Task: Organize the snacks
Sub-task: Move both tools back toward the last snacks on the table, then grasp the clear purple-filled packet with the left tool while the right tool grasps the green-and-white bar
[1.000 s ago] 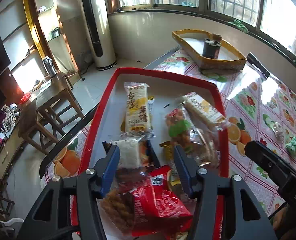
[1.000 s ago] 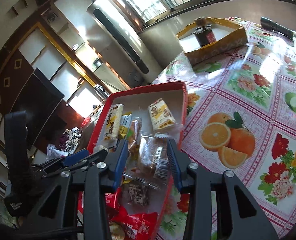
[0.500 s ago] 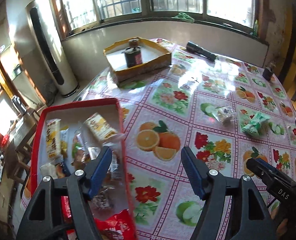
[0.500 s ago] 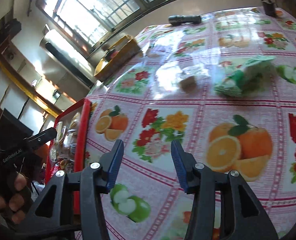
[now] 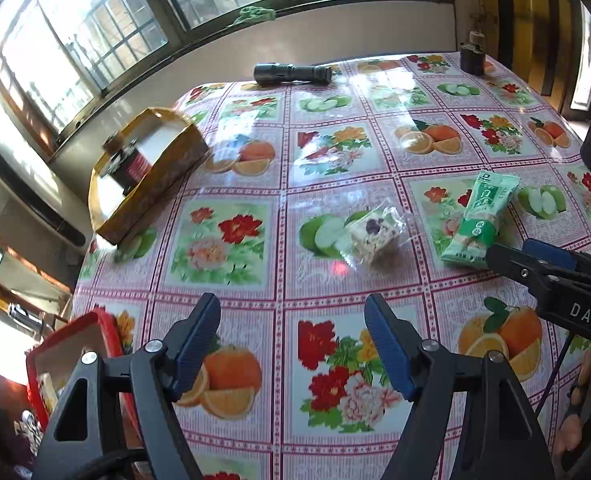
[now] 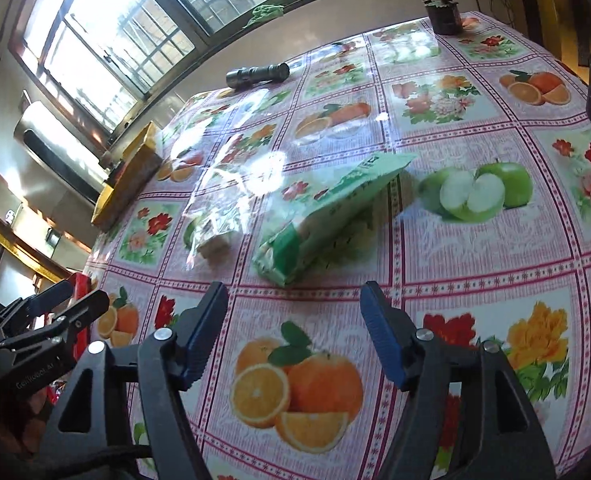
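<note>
- The left gripper (image 5: 293, 334) hangs released over the fruit-print tablecloth (image 5: 231, 240), jaws wide and empty after just opening.
- The right gripper (image 6: 293, 322) has likewise just been opening, nothing between its jaws.
- A green snack packet (image 6: 327, 216) lies at its 12 o'clock, a clear-wrapped snack (image 6: 215, 216) at 11.
- The red tray (image 5: 71, 344) sits at the left gripper's 9 o'clock, a black flashlight (image 5: 291, 73) far off at 12.

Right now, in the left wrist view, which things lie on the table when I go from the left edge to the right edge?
red tray → yellow box → black flashlight → clear-wrapped snack → green snack packet
</note>
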A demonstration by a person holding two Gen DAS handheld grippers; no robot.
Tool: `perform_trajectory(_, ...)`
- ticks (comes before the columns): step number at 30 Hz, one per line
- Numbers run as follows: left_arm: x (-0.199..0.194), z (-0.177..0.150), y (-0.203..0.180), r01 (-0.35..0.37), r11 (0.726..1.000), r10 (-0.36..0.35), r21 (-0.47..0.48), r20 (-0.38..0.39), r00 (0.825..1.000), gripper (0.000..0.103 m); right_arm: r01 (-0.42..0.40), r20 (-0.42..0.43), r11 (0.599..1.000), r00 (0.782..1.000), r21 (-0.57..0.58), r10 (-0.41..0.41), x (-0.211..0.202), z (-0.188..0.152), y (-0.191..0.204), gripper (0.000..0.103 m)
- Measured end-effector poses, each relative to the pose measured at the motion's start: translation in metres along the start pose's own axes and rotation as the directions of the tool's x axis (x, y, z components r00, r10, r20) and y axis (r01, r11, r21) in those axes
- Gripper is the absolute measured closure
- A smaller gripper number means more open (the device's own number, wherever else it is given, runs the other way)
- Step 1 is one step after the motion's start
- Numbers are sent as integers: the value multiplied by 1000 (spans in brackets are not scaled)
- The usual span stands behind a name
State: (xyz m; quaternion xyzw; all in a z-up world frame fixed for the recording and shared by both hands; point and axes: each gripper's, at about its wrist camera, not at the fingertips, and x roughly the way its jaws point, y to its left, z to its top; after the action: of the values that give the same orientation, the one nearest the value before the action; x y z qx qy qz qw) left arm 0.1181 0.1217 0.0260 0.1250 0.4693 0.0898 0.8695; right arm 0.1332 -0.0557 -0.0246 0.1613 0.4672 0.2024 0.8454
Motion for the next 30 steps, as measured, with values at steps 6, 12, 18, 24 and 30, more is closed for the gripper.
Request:
perform_trajectory(6, 29, 22, -23, -29, 992, 34, 124, -33, 999, 29, 81, -36, 996, 996, -29, -82, 29, 23, 5, 33)
perform_trajectory(12, 51, 37, -50, -20, 970, 30, 241, -39, 999, 29, 205, -9, 967, 978, -154, -208, 45, 35, 12, 33)
perform_trajectory(18, 73, 45, -67, -28, 958, 41, 285, -40, 998, 29, 241, 14, 937, 969, -253, -246, 45, 41, 2, 67)
perform_trajectory(24, 74, 45, -72, -17, 967, 32, 253, -58, 998, 73, 212, 22, 949, 977, -235, -213, 38, 44, -11, 74)
perform_trajectory(30, 57, 32, -67, 25, 982, -12, 188, -73, 997, 82, 165, 14, 964, 986, -209, -166, 26, 38, -12, 74)
